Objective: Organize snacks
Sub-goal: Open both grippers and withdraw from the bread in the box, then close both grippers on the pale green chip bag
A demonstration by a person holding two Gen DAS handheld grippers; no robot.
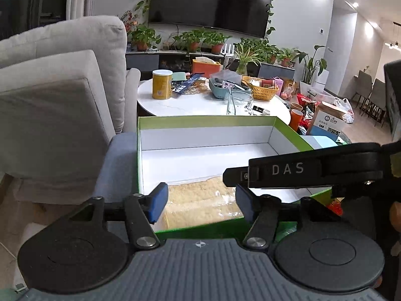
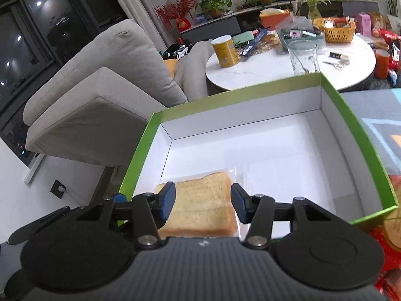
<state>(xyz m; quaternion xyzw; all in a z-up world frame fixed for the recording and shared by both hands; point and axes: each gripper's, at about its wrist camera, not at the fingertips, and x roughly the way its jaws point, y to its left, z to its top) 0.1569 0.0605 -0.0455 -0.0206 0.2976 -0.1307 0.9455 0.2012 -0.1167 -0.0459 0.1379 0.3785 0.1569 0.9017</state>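
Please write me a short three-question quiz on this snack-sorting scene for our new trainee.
1. True or false: the green box already holds a wrapped slice of bread.
2. In which part of the box does the bread lie?
A. the far right corner
B. the near left corner
C. the middle
3. Fill in: both the left hand-held gripper and the right hand-held gripper have their jaws ____.

Key:
1. True.
2. B.
3. Open; the blue pads stand either side of the bread, and neither view shows them pressing on it.
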